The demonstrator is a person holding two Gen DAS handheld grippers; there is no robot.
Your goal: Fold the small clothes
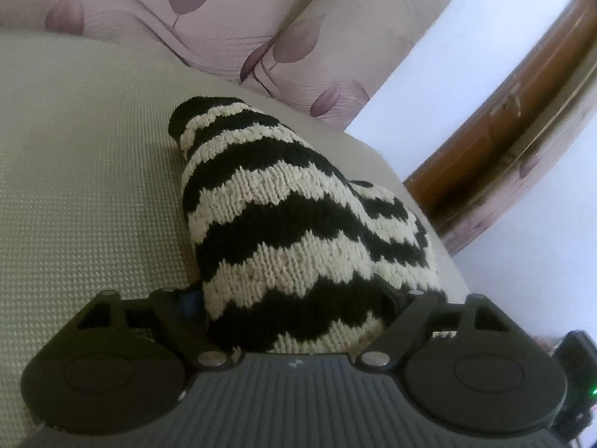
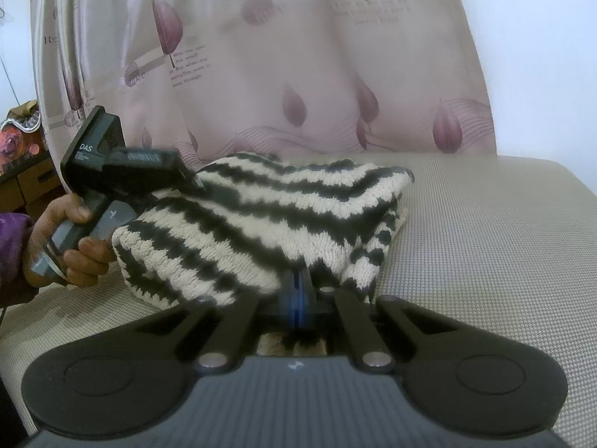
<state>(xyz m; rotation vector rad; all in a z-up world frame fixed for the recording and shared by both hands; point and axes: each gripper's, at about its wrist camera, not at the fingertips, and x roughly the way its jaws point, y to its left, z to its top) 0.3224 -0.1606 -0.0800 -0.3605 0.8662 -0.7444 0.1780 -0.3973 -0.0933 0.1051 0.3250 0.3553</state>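
Note:
A black-and-cream zigzag knit garment [image 2: 261, 216] lies bunched on the beige textured surface [image 2: 485, 242]. My right gripper [image 2: 298, 291] is shut on its near edge, blue pads pressed together on the knit. In the right wrist view my left gripper [image 2: 194, 183] reaches in from the left, held by a hand, its tip on the garment's far left edge. In the left wrist view the knit [image 1: 291, 231] drapes over my left gripper [image 1: 294, 310] and hides its fingers, lifted off the beige surface [image 1: 82, 186].
A pink curtain with purple leaf prints [image 2: 298, 74] hangs close behind the surface. A brown wooden frame [image 1: 522, 119] and white wall stand to the right in the left wrist view. Boxes and clutter [image 2: 22, 149] sit at far left.

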